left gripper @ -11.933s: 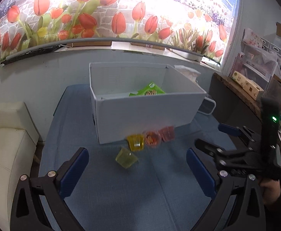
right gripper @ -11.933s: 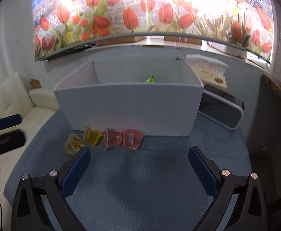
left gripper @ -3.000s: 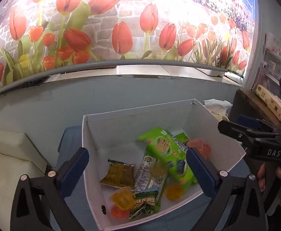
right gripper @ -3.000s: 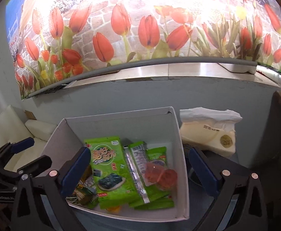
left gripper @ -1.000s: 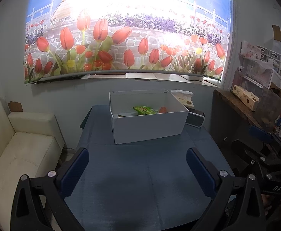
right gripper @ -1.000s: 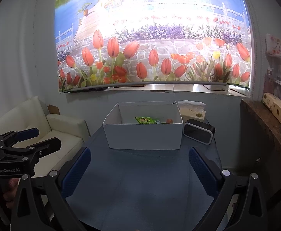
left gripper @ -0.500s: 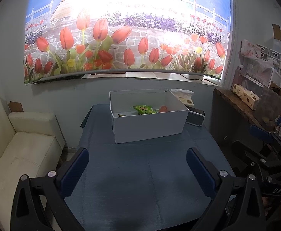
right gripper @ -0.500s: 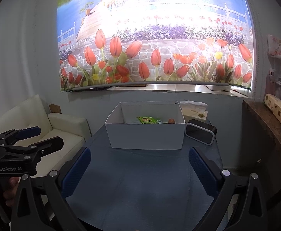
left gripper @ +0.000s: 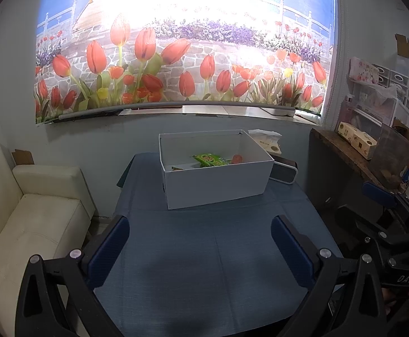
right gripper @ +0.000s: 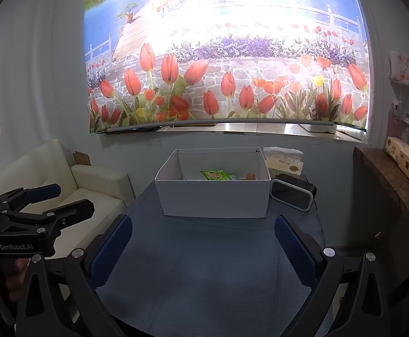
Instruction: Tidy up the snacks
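Several snacks (left gripper: 210, 160) inside white box (left gripper: 218, 188)

Tulip mural (left gripper: 182, 56), cream sofa (left gripper: 27, 213), blue table (left gripper: 204, 252)

Snacks (left gripper: 210, 159) inside white box (left gripper: 218, 188).

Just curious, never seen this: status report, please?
Left gripper, right gripper open, empty. Snacks inside white box. Blue tablecloth bare between.
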`<state>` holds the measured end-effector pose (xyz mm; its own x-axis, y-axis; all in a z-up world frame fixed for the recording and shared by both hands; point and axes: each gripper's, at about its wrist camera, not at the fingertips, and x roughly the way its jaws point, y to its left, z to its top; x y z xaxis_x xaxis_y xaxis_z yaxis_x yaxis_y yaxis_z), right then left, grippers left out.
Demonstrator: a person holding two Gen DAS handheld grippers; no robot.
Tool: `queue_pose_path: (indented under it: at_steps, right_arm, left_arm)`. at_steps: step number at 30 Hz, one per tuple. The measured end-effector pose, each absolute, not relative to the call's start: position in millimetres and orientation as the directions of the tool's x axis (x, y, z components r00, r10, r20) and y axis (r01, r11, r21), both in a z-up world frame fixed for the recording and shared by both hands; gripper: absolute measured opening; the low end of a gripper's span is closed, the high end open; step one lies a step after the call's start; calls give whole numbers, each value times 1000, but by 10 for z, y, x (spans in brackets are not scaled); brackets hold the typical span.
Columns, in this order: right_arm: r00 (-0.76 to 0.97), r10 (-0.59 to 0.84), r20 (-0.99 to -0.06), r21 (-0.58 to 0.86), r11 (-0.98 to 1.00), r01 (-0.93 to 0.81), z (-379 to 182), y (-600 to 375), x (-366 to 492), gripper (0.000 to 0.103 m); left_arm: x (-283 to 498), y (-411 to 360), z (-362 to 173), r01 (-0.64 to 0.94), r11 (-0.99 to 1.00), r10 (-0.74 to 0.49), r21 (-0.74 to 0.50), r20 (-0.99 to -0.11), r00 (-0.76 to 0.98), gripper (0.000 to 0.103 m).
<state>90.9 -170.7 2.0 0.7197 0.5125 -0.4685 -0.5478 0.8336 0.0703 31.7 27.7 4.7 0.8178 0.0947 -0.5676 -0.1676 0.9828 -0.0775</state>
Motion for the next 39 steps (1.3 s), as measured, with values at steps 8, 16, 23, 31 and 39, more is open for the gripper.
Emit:
queue_pose_path:
  at_steps: [8,16,23,31,39]
  right_arm:
    - [720,515,-466,70,832,-550,18,-1709,897,103]
    - [719,516,-466,73,832,-550,8,-1709,894,103]
    - [720,518,-462,71,831,-552,11,-1720,874,103]
    - [714,523,-465,69,826,-560,12,-1723,856,103]
    - [714,521,-468,71,827,-558,13,-1722,864,103]
  left_arm:
    - [313,269,61,-169,983,99,-73,-567,818,103]
    - [305,253,67,-163,984,96,-69,-564,820,103]
    - [303,241,71,-163,984,97,-67,-564,820,103]
    - [296,237,67,-161,985,96,-67,-565,819,103]
    - [291,260,68,-153,985,84,-76,-562,823,103]
